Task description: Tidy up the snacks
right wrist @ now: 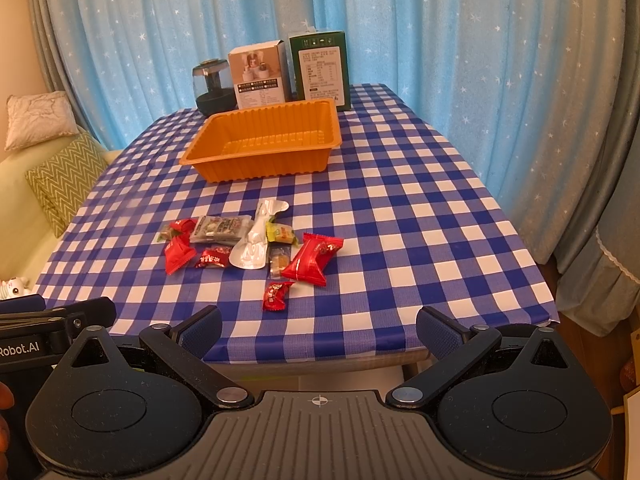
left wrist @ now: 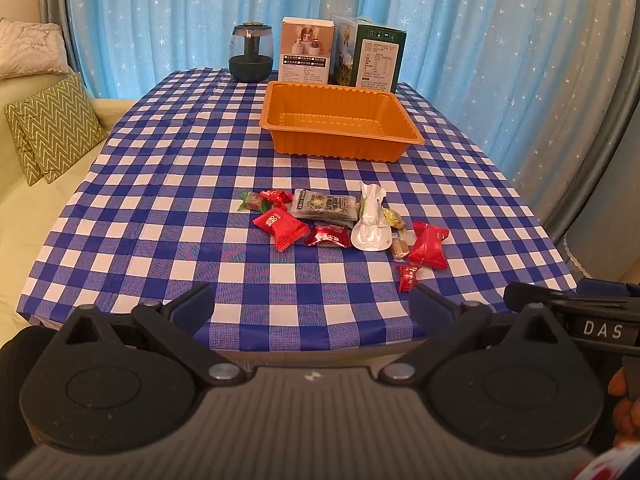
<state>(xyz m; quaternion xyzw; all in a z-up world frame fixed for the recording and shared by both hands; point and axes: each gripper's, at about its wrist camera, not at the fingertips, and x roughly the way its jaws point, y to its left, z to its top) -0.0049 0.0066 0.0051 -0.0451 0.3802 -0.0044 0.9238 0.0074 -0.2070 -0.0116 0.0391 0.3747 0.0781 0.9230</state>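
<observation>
The bench [left wrist: 168, 216] wears a blue-and-white checked cloth [right wrist: 400, 216]. At its far edge stand a dark glass jar [left wrist: 251, 53], a pale box [left wrist: 306, 50] and a green box [left wrist: 374, 56] in a row. Just in front of them sits an orange tray [left wrist: 340, 148] (ribbed walls, nothing inside). Nearer the front edge lies a loose cluster of snacks [left wrist: 340, 224]: red-wrapped candies [right wrist: 314, 258], a greyish packet [left wrist: 324, 205], a white pouch [left wrist: 371, 220] and small yellow sweets [right wrist: 281, 233].

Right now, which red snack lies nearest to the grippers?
The small red candy, alone at the near edge of the pile, in front of the big red pouch.
</observation>
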